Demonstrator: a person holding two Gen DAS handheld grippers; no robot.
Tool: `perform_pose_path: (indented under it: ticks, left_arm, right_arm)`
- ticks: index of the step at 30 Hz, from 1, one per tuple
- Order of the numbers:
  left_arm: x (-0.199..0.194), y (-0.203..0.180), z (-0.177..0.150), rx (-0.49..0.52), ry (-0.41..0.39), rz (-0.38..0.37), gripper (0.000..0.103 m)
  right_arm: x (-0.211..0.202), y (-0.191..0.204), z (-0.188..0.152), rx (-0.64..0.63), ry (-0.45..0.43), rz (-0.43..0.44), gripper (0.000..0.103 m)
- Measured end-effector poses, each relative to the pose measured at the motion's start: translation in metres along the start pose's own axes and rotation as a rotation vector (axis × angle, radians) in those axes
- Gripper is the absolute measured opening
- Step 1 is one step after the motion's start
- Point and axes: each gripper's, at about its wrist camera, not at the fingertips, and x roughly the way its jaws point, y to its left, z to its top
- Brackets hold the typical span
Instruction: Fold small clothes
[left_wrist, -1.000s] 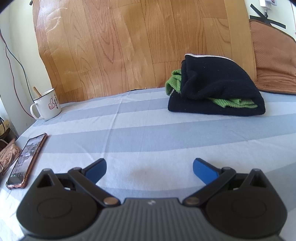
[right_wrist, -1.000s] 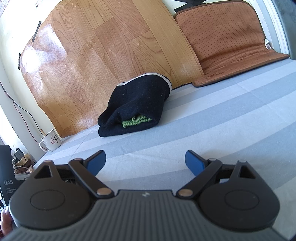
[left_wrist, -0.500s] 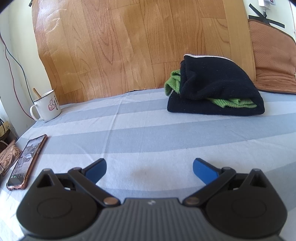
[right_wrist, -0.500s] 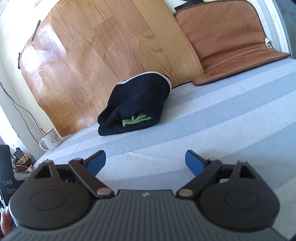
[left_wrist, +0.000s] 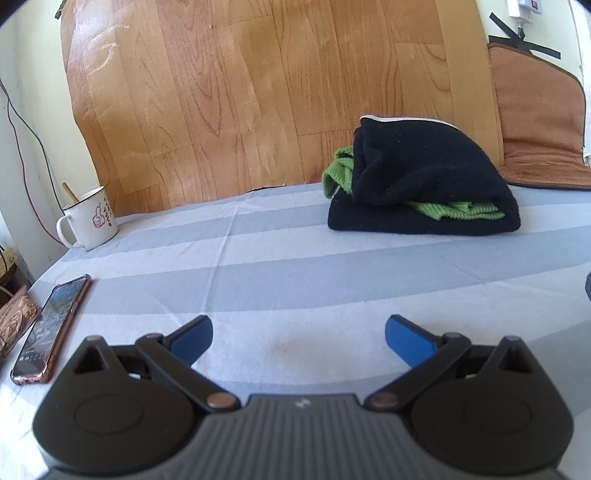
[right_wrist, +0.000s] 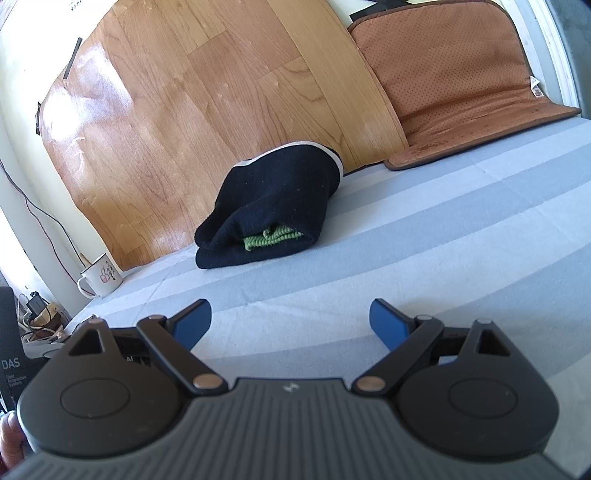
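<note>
A folded black garment (left_wrist: 424, 181) with a white trimmed edge lies on the blue-and-white striped sheet (left_wrist: 280, 266), near the wooden board at the back. A green knitted piece (left_wrist: 458, 210) sticks out from between its layers. In the right wrist view the same black garment (right_wrist: 273, 210) sits left of centre, with the green piece (right_wrist: 271, 238) showing at its front. My left gripper (left_wrist: 298, 334) hovers low over the sheet, well short of the bundle, open and empty. My right gripper (right_wrist: 290, 319) is likewise open and empty, back from the bundle.
A white enamel mug (left_wrist: 88, 218) with a stick in it stands at the far left. A phone (left_wrist: 50, 328) lies near the left edge of the sheet. A brown perforated mat (right_wrist: 461, 77) leans on the wall at the right. Cables and clutter (right_wrist: 37, 314) sit beyond the left edge.
Both views have shifted only slightly; the bundle sits a touch further left in the left wrist view. Both grippers stay open and the clothes have not moved.
</note>
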Motion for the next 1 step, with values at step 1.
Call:
perform_pose_path:
  ticks: [1]
  left_arm:
    - [0.0002, -0.0005, 0.0, 0.003, 0.001, -0.001, 0.103]
  right_arm:
    - [0.0004, -0.0002, -0.0006, -0.001, -0.001, 0.0, 0.094]
